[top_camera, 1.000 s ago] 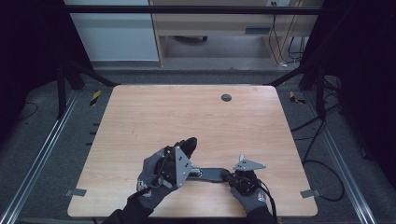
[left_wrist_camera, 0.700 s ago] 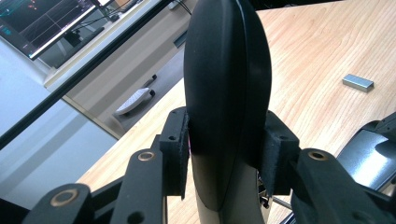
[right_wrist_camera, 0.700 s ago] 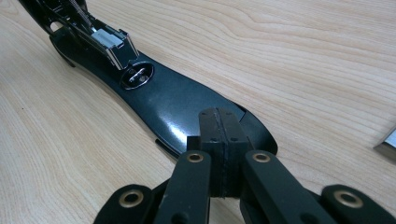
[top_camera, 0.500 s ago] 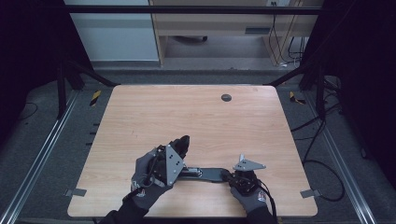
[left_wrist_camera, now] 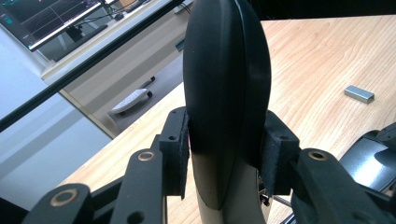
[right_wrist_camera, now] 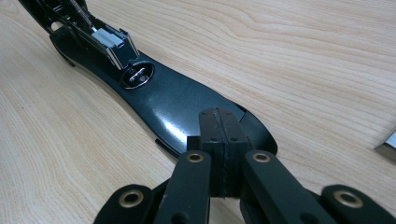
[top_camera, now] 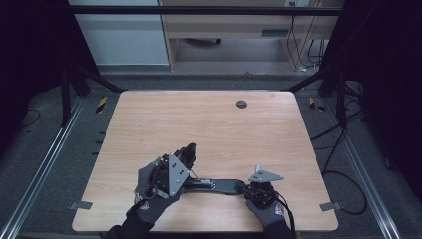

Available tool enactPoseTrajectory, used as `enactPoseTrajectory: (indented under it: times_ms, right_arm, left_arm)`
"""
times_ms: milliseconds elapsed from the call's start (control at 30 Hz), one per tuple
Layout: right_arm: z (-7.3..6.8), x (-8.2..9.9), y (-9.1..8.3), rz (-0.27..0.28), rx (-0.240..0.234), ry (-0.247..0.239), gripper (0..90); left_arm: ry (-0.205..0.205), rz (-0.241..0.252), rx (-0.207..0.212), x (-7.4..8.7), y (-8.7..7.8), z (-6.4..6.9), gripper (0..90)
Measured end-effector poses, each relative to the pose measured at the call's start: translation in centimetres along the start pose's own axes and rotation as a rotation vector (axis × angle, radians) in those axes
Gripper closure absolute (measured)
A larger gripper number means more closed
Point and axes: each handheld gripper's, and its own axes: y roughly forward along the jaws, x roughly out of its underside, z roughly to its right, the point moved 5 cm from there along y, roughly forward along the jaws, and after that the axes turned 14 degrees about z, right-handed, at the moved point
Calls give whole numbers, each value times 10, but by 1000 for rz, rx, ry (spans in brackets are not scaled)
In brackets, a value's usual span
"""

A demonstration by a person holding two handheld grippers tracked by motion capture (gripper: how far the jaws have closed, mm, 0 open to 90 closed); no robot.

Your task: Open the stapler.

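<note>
The stapler [top_camera: 214, 185] lies opened out on the wooden desk [top_camera: 209, 129], near its front edge, stretched between the two grippers. The left gripper [top_camera: 185, 155] is clamped on the stapler's black upper arm [left_wrist_camera: 227, 84]: in the left gripper view that rounded arm rises straight up between the pads [left_wrist_camera: 180, 140], which press on it from both sides. The arm is lifted off the base, tilted up and away from the person.

The right gripper [top_camera: 245, 187] has its jaws fully together, with nothing between them. In the right gripper view its closed tip [right_wrist_camera: 218, 140] rests on the rear end of the stapler's black base [right_wrist_camera: 177, 105], pinning it to the desk. Ahead of that tip, the base runs away along the wood to the metal anvil plate [right_wrist_camera: 137, 75] and the open staple channel [right_wrist_camera: 108, 41] beyond it.

A small grey metal block [left_wrist_camera: 359, 93] lies on the desk to the right of the left gripper, well apart from the stapler.
</note>
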Motion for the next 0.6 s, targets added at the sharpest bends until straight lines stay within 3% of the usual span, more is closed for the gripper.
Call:
enactPoseTrajectory:
  times_ms: [600]
  right_arm:
    - [-1,0,0,0,-6,-2,900]
  left_arm:
    - [-38,9,1,3,-7,-9,584]
